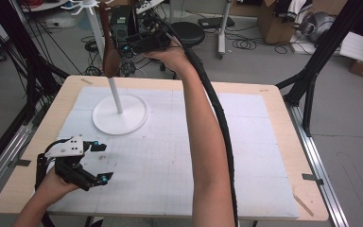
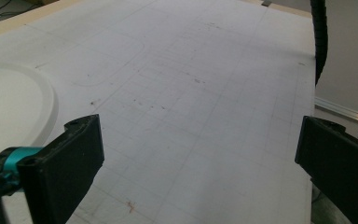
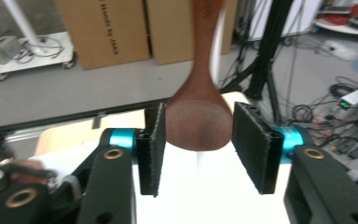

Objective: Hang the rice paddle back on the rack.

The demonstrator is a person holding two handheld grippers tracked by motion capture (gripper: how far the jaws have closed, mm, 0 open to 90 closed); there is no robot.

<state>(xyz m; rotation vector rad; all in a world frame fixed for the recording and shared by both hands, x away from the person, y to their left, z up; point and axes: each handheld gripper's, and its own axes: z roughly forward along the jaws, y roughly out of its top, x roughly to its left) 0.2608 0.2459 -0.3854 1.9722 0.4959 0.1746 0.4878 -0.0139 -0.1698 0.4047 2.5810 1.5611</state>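
Upper left of the high view: right gripper [image 1: 123,47] clamps a dark brown wooden spoon [image 1: 109,56] above the white round pole stand [image 1: 121,115]; left gripper [image 1: 101,162] gapes unloaded over the desk [image 1: 283,127], lower left.

Lab; floor cables [image 1: 246,45], cardboard boxes [image 3: 102,28]

table [image 1: 283,156]: light wood top, white gridded mat over most of it
stool [image 1: 187,32]: black round seat, on floor beyond table's far edge
cardboard boxes [image 3: 121,28]: brown, on floor, printed text on one
cables [image 1: 250,45]: black, loose on grey floor
black frame legs [image 1: 321,52]: slanted, right of table
wheeled white base [image 3: 32,49]: on floor, left
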